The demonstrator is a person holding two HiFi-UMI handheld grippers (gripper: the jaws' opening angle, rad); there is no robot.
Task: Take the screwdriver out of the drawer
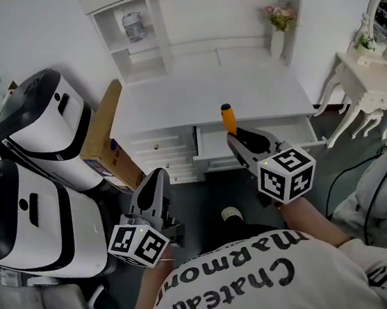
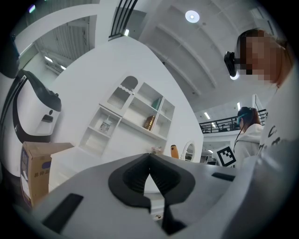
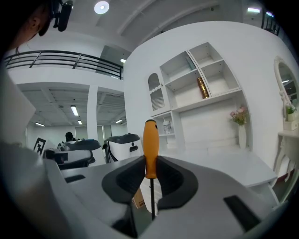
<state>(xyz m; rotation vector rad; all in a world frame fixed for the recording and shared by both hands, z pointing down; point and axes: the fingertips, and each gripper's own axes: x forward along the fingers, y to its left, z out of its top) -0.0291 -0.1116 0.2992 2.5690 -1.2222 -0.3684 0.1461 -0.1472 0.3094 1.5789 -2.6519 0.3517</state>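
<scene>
**Now the orange-handled screwdriver (image 1: pixel 227 117) is up in your right gripper (image 1: pixel 234 140)**

At your far left stand two white-and-black rounded machines (image 1: pixel 42 127), with a brown cardboard box (image 1: pixel 107 144) leaning beside them against the white desk (image 1: pixel 207 94). Your left gripper (image 1: pixel 156 175) hangs low in front of the box. Its jaws are together at the tips with nothing between them, as the left gripper view shows (image 2: pixel 149 155).

Further right, your right gripper is clamped on the screwdriver (image 3: pixel 150 140). The pads pinch the lower end of the handle, the handle stands upright above the jaws, and the thin dark shaft runs down between them. The tool is in the air, just above the front of the open white drawer (image 1: pixel 292 131) under the desktop. At the far right stands a white dressing table with a round mirror (image 1: pixel 373 79).
</scene>
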